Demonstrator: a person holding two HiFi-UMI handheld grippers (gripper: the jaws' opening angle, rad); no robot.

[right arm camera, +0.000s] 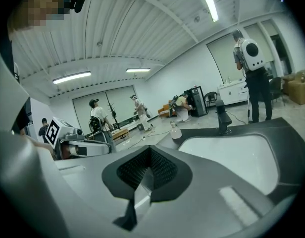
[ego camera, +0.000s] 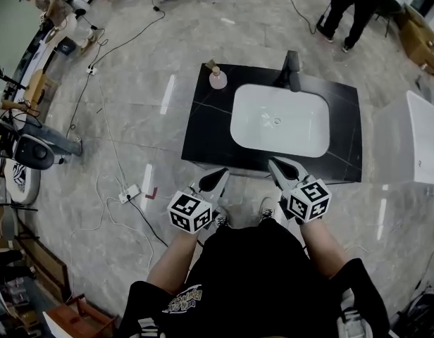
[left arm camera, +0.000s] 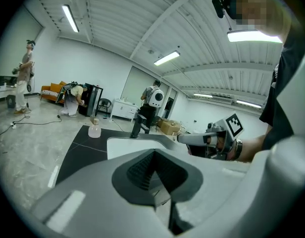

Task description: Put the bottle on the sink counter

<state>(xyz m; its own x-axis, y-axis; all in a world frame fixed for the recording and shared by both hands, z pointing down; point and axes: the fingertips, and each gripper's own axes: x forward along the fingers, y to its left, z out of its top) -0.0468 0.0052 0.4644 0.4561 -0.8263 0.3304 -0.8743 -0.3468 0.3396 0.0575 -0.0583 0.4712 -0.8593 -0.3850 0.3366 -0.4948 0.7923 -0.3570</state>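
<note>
Sink bench point(ego camera: 203, 125), black, white basin point(ego camera: 280, 122) inset: ahead of both tongs. Left tongs point(ego camera: 218, 179) and right tongs point(ego camera: 280, 167): clenched, empty, short of its near edge. Bottle point(ego camera: 218, 78): upright on the bench's far corner beyond the left tongs; placement apparently done, nothing left.

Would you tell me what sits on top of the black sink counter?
The bottle at its far left corner and the faucet behind the white basin. Beneath the counter is hidden.
</note>
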